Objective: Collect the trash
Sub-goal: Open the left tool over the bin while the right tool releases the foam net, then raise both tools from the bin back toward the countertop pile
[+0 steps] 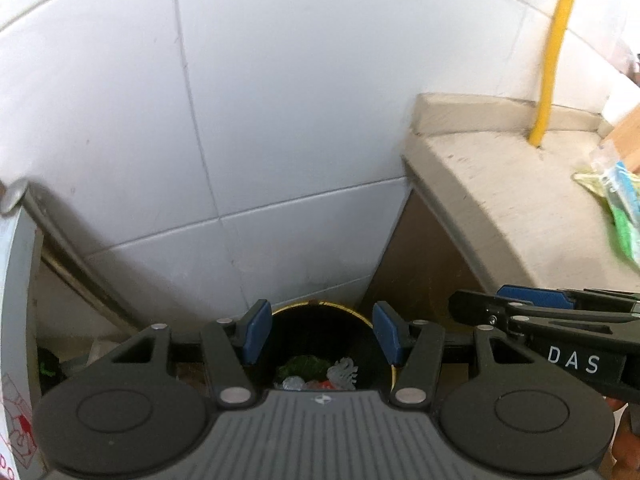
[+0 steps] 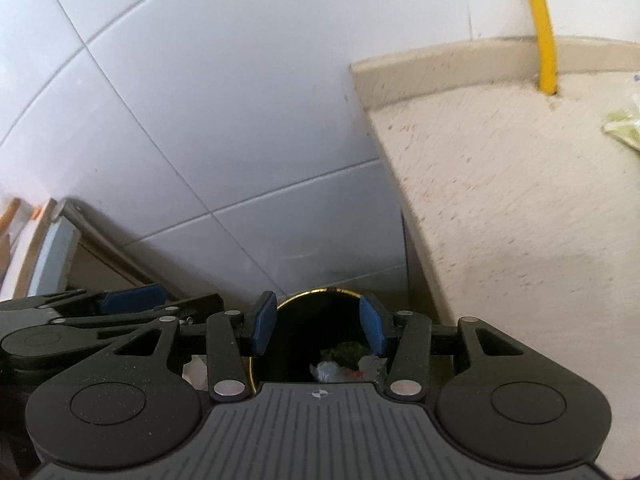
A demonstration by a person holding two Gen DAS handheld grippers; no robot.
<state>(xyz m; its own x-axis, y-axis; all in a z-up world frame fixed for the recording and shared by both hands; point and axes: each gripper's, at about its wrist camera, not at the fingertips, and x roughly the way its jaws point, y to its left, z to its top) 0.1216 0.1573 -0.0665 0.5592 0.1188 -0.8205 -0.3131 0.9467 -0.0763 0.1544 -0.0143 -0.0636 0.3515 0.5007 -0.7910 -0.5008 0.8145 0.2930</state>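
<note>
A black trash bin with a gold rim (image 1: pixel 320 305) stands on the floor against the white tiled wall, holding crumpled clear, green and red trash (image 1: pixel 320 374). My left gripper (image 1: pixel 322 334) is open and empty above the bin. In the right wrist view the same bin (image 2: pixel 320 292) with its trash (image 2: pixel 344 362) sits below my right gripper (image 2: pixel 320 326), which is open and empty. Each gripper shows from the side in the other's view: the right gripper (image 1: pixel 532 304) and the left gripper (image 2: pixel 128 300). Green and blue wrappers (image 1: pixel 616 200) lie on the counter at the right.
A beige stone counter (image 1: pixel 500 184) runs along the right, with a yellow pipe (image 1: pixel 554 52) rising from its back edge. It shows in the right wrist view too (image 2: pixel 520 200). A grey panel and metal bar (image 1: pixel 52 232) lean at the left.
</note>
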